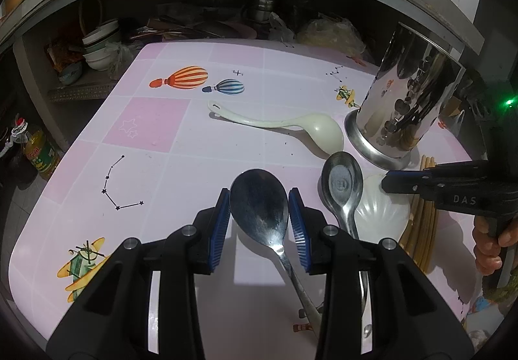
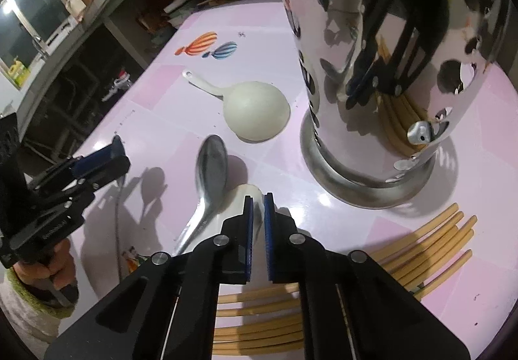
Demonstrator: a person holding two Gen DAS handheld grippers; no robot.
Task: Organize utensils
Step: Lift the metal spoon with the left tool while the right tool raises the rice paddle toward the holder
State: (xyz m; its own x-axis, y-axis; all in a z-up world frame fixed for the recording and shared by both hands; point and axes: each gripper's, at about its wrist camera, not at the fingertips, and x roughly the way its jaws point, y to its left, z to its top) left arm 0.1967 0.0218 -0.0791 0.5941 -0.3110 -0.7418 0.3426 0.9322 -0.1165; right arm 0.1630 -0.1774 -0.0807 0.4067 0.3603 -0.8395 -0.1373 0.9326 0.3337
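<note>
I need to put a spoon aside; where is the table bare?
Free: the pink table left of the cream plastic ladle, around the balloon prints. Crowded: beside the shiny steel utensil holder, where the steel spoon, white shell dish and bamboo chopsticks lie.

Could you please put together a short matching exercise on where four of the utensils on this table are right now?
Things:
1. large steel spoon
2. cream ladle
3. chopsticks
4. white shell-shaped spoon

Places:
A. lying loose in a bundle in front of the steel utensil holder
B. bowl between the blue pads of the left gripper
C. lying to the left of the holder's base
D. under the tips of the right gripper, beside the smaller steel spoon

Pairs: 1-B, 2-C, 3-A, 4-D
</note>
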